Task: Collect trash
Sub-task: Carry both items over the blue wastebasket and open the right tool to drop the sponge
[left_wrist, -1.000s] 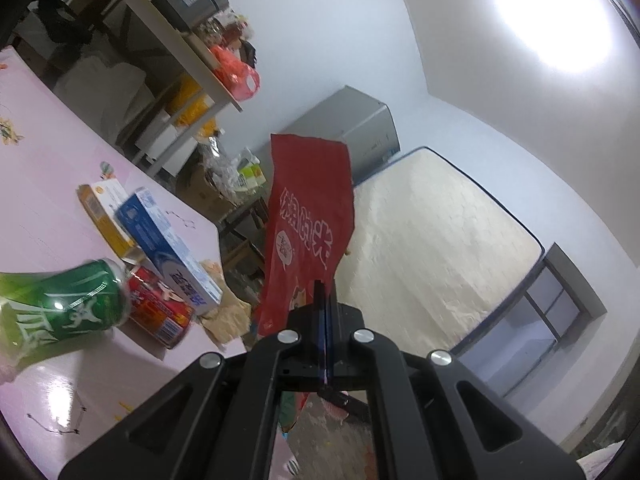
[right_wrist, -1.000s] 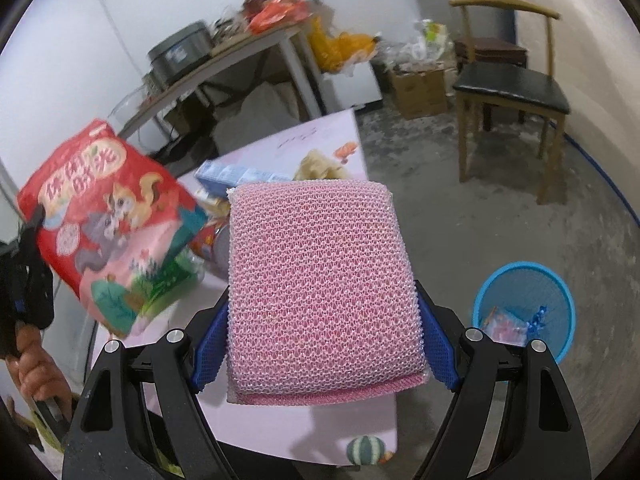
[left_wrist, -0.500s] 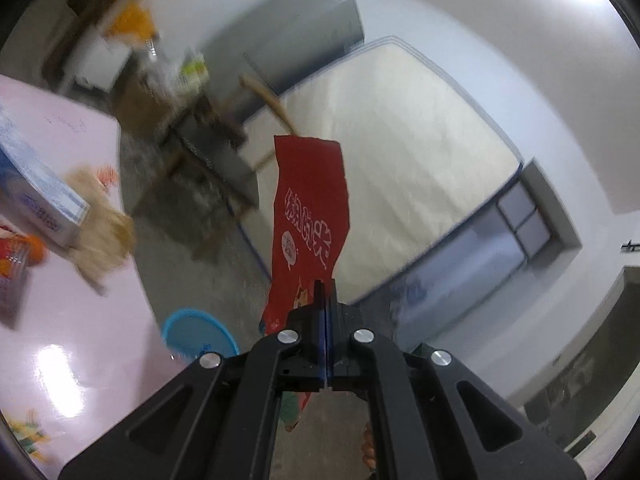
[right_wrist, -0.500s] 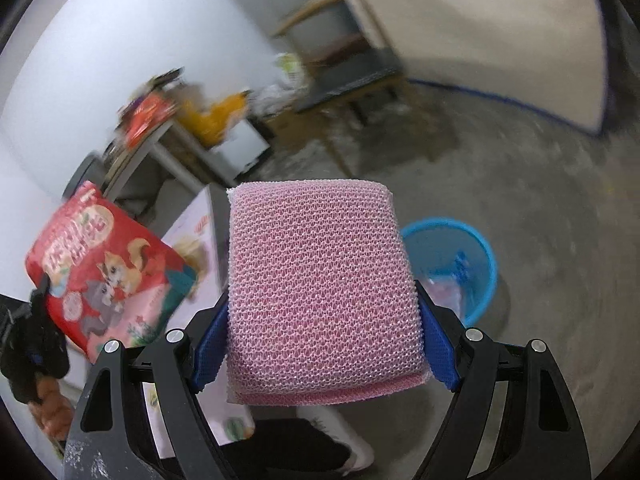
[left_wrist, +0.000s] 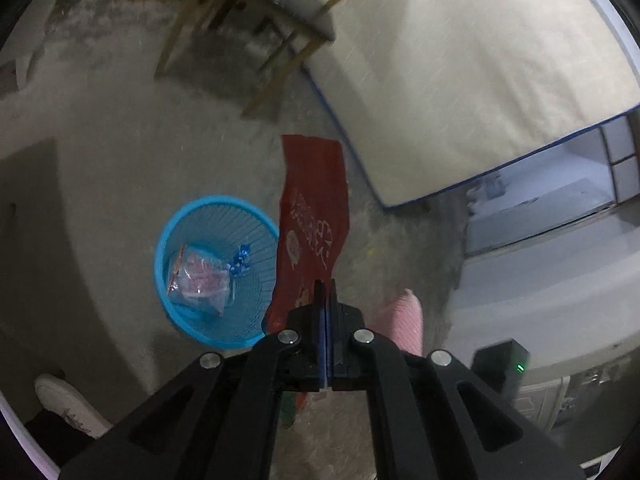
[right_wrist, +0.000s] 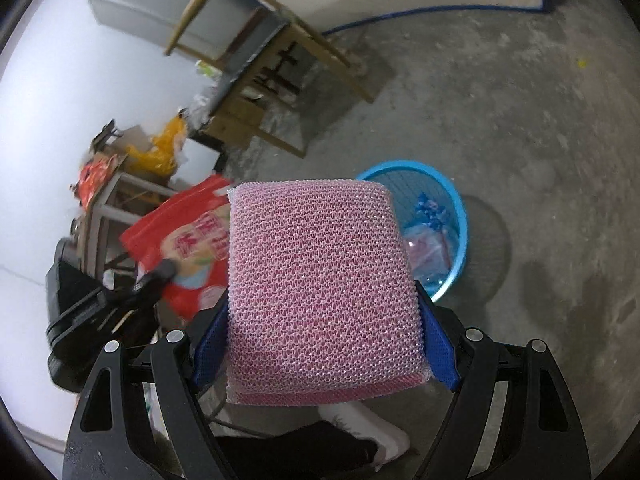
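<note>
Left wrist view: flat red printed snack wrapper (left_wrist: 312, 220) is pinched between the fully closed left gripper (left_wrist: 325, 292), round blue plastic mesh basket (left_wrist: 216, 268) left of its fingers.
Thick pink knitted-mesh sponge (right_wrist: 320, 284) is clamped between the widely spread right gripper (right_wrist: 324, 312).

- The bin (right_wrist: 460, 216) is partly hidden by the sponge (right_wrist: 320, 280).
- The wrapper (left_wrist: 312, 224) print is too blurred to be read.
- The shoe (left_wrist: 68, 404) is cut off by the edge.

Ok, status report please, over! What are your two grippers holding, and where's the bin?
Left gripper shut on red snack bag. Right gripper clamping pink mesh sponge. Blue plastic basket on the floor below, nothing blocking it.
</note>
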Demonstrator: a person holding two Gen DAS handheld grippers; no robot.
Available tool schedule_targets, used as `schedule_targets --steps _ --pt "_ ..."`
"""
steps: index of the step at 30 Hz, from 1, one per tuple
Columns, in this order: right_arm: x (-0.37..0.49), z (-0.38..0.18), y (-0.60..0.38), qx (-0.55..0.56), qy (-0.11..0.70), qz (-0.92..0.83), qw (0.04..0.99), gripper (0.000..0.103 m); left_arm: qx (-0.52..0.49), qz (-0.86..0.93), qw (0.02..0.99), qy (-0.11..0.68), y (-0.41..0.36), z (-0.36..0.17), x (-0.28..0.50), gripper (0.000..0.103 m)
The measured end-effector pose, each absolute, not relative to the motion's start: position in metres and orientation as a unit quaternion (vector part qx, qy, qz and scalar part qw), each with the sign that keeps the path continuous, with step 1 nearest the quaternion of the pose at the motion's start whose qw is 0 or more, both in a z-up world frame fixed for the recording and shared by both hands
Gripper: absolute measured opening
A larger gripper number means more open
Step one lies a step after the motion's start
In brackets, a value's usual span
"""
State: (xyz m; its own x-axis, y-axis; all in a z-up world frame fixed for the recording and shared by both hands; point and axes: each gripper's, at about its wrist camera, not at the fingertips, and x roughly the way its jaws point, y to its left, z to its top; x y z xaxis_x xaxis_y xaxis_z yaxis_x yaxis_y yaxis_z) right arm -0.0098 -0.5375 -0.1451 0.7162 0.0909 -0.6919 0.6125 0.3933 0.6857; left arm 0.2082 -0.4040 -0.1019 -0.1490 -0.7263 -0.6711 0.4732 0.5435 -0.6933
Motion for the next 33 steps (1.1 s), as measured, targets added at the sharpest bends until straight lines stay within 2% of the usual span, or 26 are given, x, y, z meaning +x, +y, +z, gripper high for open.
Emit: schedule_targets --steps 3,4,7,10,19,26,31,33 --pt "-0.006 -0.155 -0.547 0.527 0.340 -0.181 0.758 0.077 -0.100 -0.447 0.610 0.647 -0.443 -0.143 0.217 0.001" --pt "-0.003 -0.160 -0.550 0.529 0.342 -0.185 0.754 0.077 -0.087 -0.434 0.603 0.664 -0.453 -0.157 0.217 0.004" --pt "-0.001 -0.169 -0.556 0.525 0.352 -0.193 0.751 0.077 -0.050 -0.372 0.611 0.697 -0.466 -0.187 0.223 0.023" --pt "0.006 -0.184 -0.558 0.520 0.367 -0.194 0.747 0.077 -0.065 -0.359 0.628 0.687 -0.455 -0.183 0.230 0.027" --pt "0.034 -0.219 -0.558 0.515 0.404 -0.174 0.736 0.077 -0.088 -0.377 0.679 0.623 -0.396 -0.103 0.238 0.031" --pt "0.097 -0.239 -0.557 0.474 0.464 -0.160 0.731 0.080 -0.089 -0.401 0.715 0.566 -0.323 -0.036 0.221 0.037" --pt "0.137 -0.320 -0.560 0.472 0.537 -0.166 0.679 0.081 -0.085 -0.409 0.735 0.534 -0.268 -0.007 0.193 0.041" --pt "0.148 -0.334 -0.558 0.446 0.554 -0.173 0.681 0.081 -0.091 -0.413 0.737 0.528 -0.245 0.001 0.184 0.042"
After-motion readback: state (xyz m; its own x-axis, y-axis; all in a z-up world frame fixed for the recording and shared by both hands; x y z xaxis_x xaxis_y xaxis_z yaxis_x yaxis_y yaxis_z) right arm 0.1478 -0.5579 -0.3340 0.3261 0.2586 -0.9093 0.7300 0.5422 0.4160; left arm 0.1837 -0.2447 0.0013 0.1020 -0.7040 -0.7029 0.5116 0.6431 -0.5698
